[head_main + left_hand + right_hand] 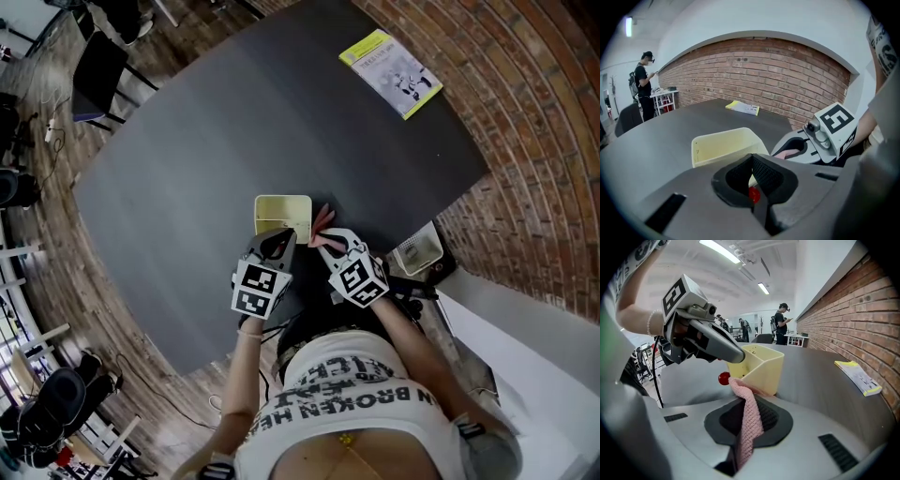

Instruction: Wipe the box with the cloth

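Left tool [751, 174]: your jaws are closed together with nothing clamped between the pads, and the tip sits just short of the box's near wall.
Right tool [749, 420]: your jaws are clamped on the cloth [746, 408], a pink knitted strip that runs up from the pads and touches the box's lower near edge.
Box [282, 214]: pale yellow, open-topped and upright on the dark surface [216, 122], near your edge and just beyond both tools.
Head view: it shows both tools side by side at the box's near side, with the cloth only a pink sliver there.
Right gripper view: only here do you see the cloth meet the box. A red ball [723, 378] sits just under the Left tool's tip — contact cannot be told.
Left gripper view: the ball shows low behind your closed pads.
Booklet [391, 73]: yellow, at the surface's far side, well apart from the box.
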A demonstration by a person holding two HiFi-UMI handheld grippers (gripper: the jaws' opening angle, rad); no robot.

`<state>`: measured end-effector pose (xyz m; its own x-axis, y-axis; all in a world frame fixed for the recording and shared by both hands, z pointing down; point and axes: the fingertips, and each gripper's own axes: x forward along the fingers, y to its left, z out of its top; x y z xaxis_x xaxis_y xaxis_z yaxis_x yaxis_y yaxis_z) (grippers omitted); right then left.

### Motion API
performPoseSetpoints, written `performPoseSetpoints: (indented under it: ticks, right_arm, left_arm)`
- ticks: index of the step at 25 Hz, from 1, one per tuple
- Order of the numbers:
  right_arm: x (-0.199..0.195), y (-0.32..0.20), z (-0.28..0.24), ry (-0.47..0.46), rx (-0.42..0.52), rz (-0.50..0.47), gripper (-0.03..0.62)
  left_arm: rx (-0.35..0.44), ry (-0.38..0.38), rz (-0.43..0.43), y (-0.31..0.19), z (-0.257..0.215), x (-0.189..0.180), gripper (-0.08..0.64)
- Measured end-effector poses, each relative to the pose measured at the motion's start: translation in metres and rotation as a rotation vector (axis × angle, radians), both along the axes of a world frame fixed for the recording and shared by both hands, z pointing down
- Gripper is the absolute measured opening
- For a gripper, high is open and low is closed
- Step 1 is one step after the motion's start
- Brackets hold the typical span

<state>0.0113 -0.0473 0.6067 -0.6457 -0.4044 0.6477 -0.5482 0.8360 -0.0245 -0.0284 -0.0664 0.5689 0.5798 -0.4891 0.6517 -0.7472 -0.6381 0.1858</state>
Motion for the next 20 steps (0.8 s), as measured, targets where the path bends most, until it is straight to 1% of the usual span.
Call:
performPoseSetpoints:
  ticks: [2, 4, 9, 13, 20]
  right_arm:
    - [-0.001, -0.004, 0.0, 0.001, -0.001, -0.014, 0.017]
    - [-0.002, -0.008, 0.0, 0.006, -0.002, -0.029, 0.017]
    - [-0.001, -0.021, -0.001, 0.014, 0.001, -0.059, 0.017]
    - [0.0, -0.034, 0.0, 0.009, 0.0, -0.07, 0.017]
    - [0.001, -0.054, -0.002, 0.016, 0.012, -0.113, 0.017]
  left_arm:
    - [-0.027, -0.012, 0.006, 0.002, 0.008, -0.001, 0.006]
    - [-0.039, -0.015, 0.004, 0.003, 0.01, -0.001, 0.006]
    - [-0.05, -0.017, 0.0, 0.003, 0.013, -0.003, 0.006]
    - [-0.055, -0.003, -0.005, 0.001, 0.015, -0.003, 0.006]
    - [-0.059, 0.007, 0.004, 0.001, 0.013, -0.002, 0.006]
